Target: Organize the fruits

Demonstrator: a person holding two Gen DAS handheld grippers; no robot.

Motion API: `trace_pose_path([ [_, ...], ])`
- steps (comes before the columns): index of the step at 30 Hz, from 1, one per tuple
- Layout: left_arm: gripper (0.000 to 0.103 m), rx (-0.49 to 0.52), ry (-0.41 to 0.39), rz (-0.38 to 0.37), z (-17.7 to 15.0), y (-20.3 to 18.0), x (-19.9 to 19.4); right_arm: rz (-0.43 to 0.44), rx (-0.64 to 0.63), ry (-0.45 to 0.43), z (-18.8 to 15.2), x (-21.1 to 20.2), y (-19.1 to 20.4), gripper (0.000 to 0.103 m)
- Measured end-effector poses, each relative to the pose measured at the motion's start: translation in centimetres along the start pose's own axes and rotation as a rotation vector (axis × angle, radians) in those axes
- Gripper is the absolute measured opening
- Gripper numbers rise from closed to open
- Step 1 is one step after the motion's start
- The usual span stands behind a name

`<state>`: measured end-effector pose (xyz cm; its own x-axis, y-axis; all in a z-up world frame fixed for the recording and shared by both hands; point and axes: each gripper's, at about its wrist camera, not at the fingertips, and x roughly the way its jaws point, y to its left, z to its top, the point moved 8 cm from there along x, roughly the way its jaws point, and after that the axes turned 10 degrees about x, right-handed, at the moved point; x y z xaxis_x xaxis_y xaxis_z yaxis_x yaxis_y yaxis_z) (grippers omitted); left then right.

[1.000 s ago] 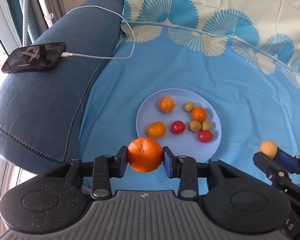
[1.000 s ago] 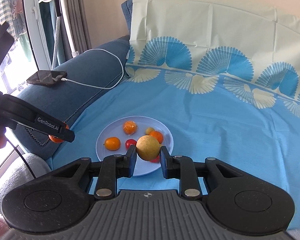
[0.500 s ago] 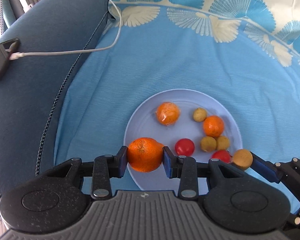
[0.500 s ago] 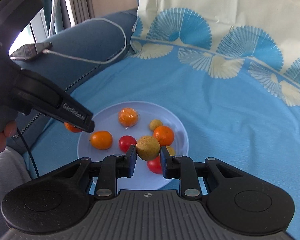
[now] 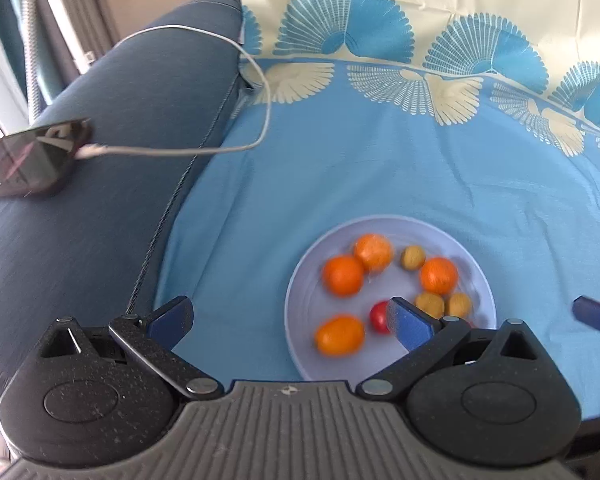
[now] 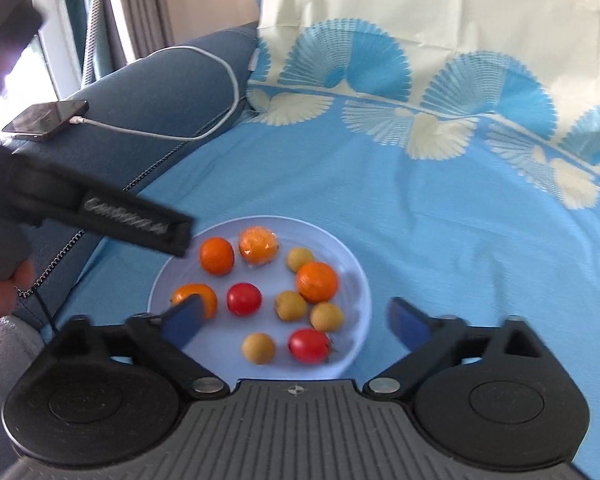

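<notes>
We hold the left gripper (image 5: 288, 318) with its jaws spread wide and nothing between its blue pads (image 5: 171, 315). It sits near the left rim of the plate (image 5: 300, 320), with its right pad overlapping the near-left part of the dish in the left wrist view. We hold the right gripper (image 6: 298, 320) equally wide and empty, above the near edge of the same plate (image 6: 360, 280).

All the fruit lies on the light blue plate. In the right wrist view:
- The round orange (image 6: 217, 256) is at the far left, just beside the wrapped orange (image 6: 259, 246).
- A larger orange (image 6: 317, 282) is at the right.
- An elongated orange fruit (image 6: 194, 298) is at the near left, partly behind the right gripper's left pad.
- Two red tomatoes (image 6: 244, 299) occupy the middle and the near right.
- Four small yellow fruits (image 6: 291, 306) are spread from the far right to the near edge.

The plate rests on a blue cloth (image 5: 380, 168) with a fan pattern. To the left, on the dark blue sofa arm (image 5: 100, 200), a phone (image 5: 32, 158) lies with a white cable (image 5: 180, 152) plugged in.
</notes>
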<state>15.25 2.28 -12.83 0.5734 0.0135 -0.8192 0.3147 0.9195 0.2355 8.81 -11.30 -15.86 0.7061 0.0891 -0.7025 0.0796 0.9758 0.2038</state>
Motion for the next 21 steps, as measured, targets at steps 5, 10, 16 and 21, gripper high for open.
trace_pose_path([
  [5,0.103,-0.024,0.006,0.011,-2.8,-0.4,-4.1,-0.056,0.016,-0.020,-1.4,-3.9,-0.6,0.102],
  [10,0.103,-0.004,-0.017,0.023,-4.9,-1.1,-7.6,-0.092,0.050,-0.078,-2.6,-7.9,-1.0,0.102],
  [16,0.103,0.003,-0.042,-0.002,-6.0,-2.1,-10.2,-0.115,0.046,-0.136,-3.5,-11.4,-0.8,0.102],
  [21,0.103,-0.017,-0.085,0.007,-6.8,-2.6,-12.1,-0.114,0.036,-0.197,-3.9,-14.1,-0.2,0.102],
])
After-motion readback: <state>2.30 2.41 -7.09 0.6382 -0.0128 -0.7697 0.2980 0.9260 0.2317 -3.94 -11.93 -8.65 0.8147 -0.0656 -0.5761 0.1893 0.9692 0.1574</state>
